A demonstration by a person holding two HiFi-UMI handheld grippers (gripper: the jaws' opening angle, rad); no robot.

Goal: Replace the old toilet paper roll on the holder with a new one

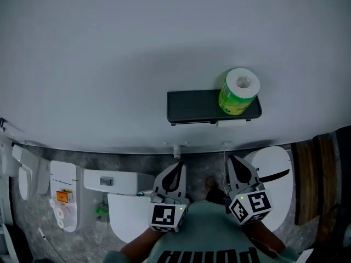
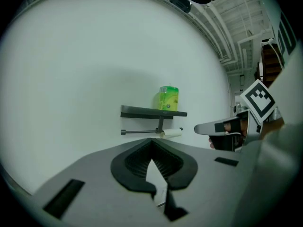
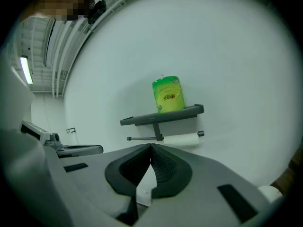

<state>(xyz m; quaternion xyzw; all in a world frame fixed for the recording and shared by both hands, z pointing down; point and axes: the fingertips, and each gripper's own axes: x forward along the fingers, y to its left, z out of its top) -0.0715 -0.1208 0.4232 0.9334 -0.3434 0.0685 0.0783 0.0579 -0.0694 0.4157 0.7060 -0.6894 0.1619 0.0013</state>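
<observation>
The left hand-held gripper (image 1: pixel 175 169) and right hand-held gripper (image 1: pixel 236 166) were side by side, jaws shut on nothing. Ahead and above them, a thin toilet paper roll (image 3: pixel 182 139) hung on the holder bar (image 3: pixel 142 138) beneath a dark shelf (image 1: pixel 192 107), where the green-wrapped new roll (image 1: pixel 239 92) stood upright.

**Head view:** cam on head, above and behind both grippers, faces steeply down the wall (image 1: pixel 109 48). Shelf (image 1: pixel 197 107) seen from above, mid-frame, some way off. Left gripper (image 1: pixel 176 167) and right gripper (image 1: pixel 235 162) at btm edge, close to lens.

**Left gripper view:** cam rides the gripper, looks along its jaws, abt level, at same wall. Shelf near centre, well off, seen almost edge-on. Right gripper at rt edge.

**Right gripper view:** same setup, same wall. Shelf fills more of frame, tilted. Left gripper at left edge.

**Shared:** all three take in wall and shelf. Gripper views also share bar (image 3: pixel 163 138) under shelf.
</observation>
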